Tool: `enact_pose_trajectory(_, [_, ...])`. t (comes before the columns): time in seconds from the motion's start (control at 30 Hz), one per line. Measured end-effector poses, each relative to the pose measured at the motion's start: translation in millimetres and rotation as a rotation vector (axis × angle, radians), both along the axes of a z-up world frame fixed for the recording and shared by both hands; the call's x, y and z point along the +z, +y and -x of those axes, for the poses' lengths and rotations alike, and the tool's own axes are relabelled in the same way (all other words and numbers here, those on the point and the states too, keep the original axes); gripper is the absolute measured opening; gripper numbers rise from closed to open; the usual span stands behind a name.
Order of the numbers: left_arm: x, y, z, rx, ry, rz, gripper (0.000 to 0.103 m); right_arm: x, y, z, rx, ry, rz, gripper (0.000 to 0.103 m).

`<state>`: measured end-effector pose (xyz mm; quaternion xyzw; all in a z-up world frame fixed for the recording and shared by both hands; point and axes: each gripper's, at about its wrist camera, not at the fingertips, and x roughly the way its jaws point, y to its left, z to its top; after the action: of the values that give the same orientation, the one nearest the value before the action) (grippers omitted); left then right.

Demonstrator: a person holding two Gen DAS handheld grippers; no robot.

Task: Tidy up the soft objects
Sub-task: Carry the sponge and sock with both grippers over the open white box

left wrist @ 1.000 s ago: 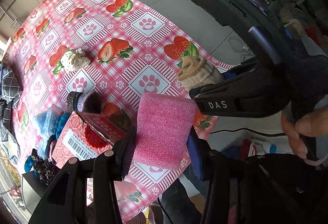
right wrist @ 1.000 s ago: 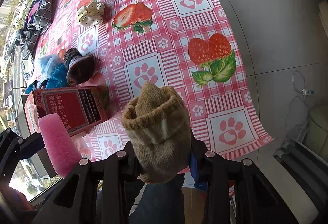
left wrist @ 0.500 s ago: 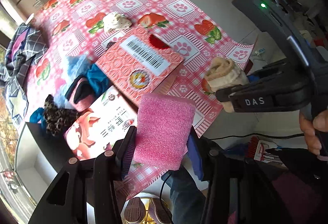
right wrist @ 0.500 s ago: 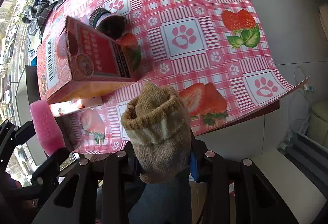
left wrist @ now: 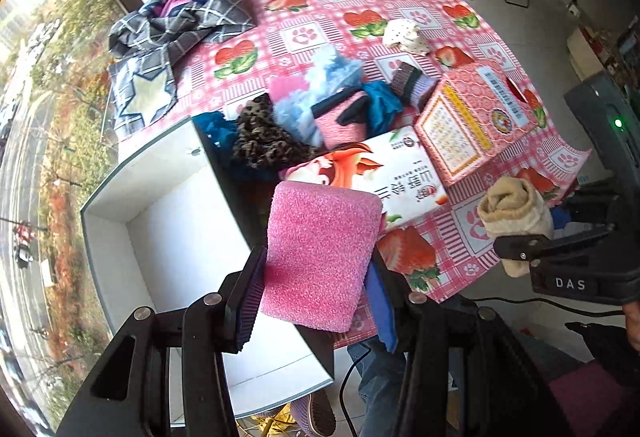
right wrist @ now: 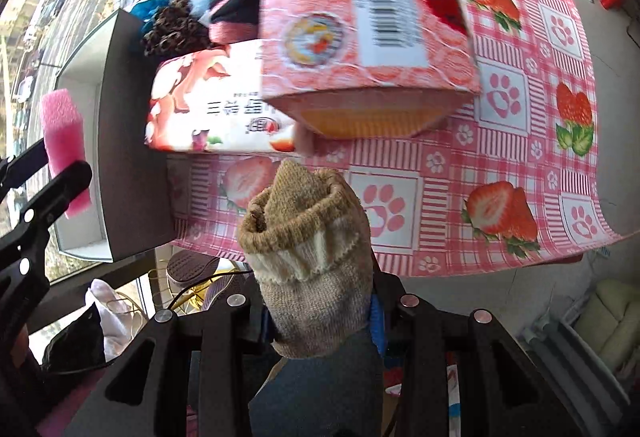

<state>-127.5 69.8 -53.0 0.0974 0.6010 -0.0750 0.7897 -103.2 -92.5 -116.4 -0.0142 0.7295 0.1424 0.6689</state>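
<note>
In the left wrist view, my left tool [left wrist: 316,277] is clamped on the pink sponge block [left wrist: 320,253], one pad on each long side. The block is held in the air, above the near corner of the open white box [left wrist: 168,237] that stands just beside the bench [left wrist: 472,237]. I judge the sponge to be very light and springy; it will compress under the pads, so a grip across its middle is good, and on release it may cling a little to the ribbed pads. At the right of this view, the right tool [left wrist: 516,249] carries the rolled beige sock [left wrist: 512,213] over the bench edge.

In the right wrist view, my right tool [right wrist: 316,313] is closed on the rolled sock [right wrist: 312,265], pinching its lower half (the cuff end points away from me). The sock is soft and limp, and I think the roll can open if it is held only by the cuff, so the body is the better place. Ahead, two cardboard cartons [right wrist: 360,37] lie on the strawberry cloth, touching each other. The sponge [right wrist: 64,141] shows at the left, over the white box [right wrist: 80,165].
</note>
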Motion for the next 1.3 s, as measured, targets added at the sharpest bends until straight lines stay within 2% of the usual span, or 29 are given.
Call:
enact_pose_trajectory(0.2, [2.5,51.3,4.4,0.177,-0.033,-0.035,0.051,17.4,53.3,-6.8,0.156,-0.049,0.011,0.038])
enact_pose_trajectory(0.5, [-13.5,121.2,29.6,0.402,0.016,-0.025,0.051,38.7,130.8,-9.6,0.354,-0.088,0.007,0.038])
enact_pose_trajectory(0.7, [-27.3,150.2,45.4,0.513,0.065,-0.005,0.051,48.7,174.3,-1.1,0.459,-0.108,-0.021,0.038])
enact_pose_trajectory(1.0, [-38.8,169.2,60.6,0.578,0.107,0.014,0.051,55.9,228.7,8.2,0.556,-0.115,-0.062,0.038])
enact_pose_trajectory(1.3, [-48.2,171.3,65.9,0.573,0.145,0.036,0.051,47.7,243.3,17.9,0.582,-0.079,-0.063,0.038])
